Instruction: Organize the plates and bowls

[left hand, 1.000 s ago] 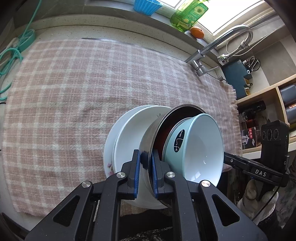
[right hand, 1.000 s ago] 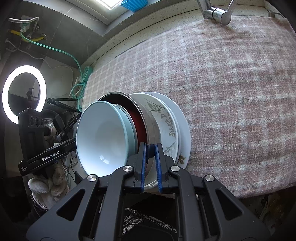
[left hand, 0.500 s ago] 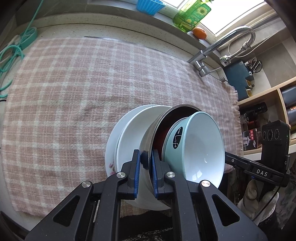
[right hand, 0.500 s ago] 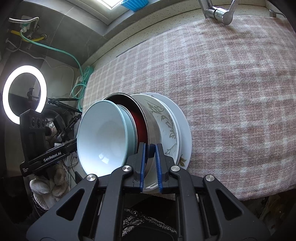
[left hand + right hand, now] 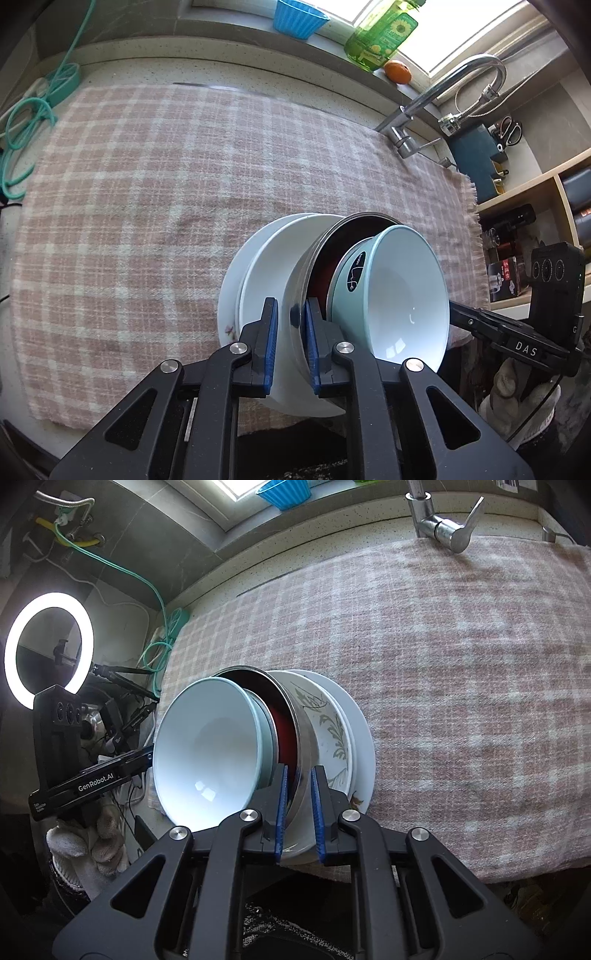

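White letters "DAS" stand on the right gripper point(image 5: 524, 347), seen at four o'clock in the left wrist view. "GenRobot.AI" stands on the left gripper point(image 5: 96, 782), at nine o'clock in the right wrist view. The pale green bowl point(image 5: 345, 291) carries a black oval label whose script cannot be read.

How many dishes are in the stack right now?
4 visible: pale blue bowl on top, nested in the steel bowl, then the leaf-patterned plate, then the plain white plate lowest. Others could be hidden between.
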Demonstrator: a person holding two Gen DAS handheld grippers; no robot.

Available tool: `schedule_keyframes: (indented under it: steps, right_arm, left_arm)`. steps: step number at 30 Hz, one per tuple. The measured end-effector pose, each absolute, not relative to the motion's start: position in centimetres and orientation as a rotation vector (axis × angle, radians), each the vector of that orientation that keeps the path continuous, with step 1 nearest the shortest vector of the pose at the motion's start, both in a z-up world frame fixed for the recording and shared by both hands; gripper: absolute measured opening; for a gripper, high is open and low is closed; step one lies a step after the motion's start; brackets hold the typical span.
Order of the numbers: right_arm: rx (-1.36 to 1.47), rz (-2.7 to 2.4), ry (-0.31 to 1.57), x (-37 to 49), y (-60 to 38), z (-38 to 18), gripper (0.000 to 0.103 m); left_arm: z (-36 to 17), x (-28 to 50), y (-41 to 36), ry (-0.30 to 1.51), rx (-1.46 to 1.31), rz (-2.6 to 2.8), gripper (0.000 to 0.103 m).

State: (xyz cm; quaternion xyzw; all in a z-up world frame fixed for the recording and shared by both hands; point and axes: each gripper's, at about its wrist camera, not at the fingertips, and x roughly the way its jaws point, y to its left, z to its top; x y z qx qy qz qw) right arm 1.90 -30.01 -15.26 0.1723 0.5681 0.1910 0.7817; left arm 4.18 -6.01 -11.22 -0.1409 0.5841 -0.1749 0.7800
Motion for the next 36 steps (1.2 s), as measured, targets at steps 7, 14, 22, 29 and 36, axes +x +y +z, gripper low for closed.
schedule_keyframes:
  steps: [7,14,22,29,36]
  right_arm:
    - [0.334,0.396,1.174,1.3,-30.7,-13.7,0.033]
    - [0.219,0.354,1.074,0.0,-31.1,-11.8,0.053]
    - [0.087,0.353,0.965,-2.1,-30.4,-9.9,0.077]
    - [0.059,0.363,0.9,-3.7,-30.7,-8.6,0.086]
    - [0.099,0.343,0.855,-5.0,-32.4,-7.8,0.089]
  left_arm:
    - [-10.5,3.6,-5.4,1.23,-0.299,-0.36,0.019]
    - [-9.1,2.6,-4.6,1.163,-0.26,-0.312,0.037]
    - [-7.3,0.1,-5.0,1.061,-0.165,-0.246,0.064]
    - [-5.5,-2.2,-6.3,0.974,-0.102,-0.195,0.071]
    - [-4.0,-4.7,-7.9,0.9,-0.051,-0.144,0.079]
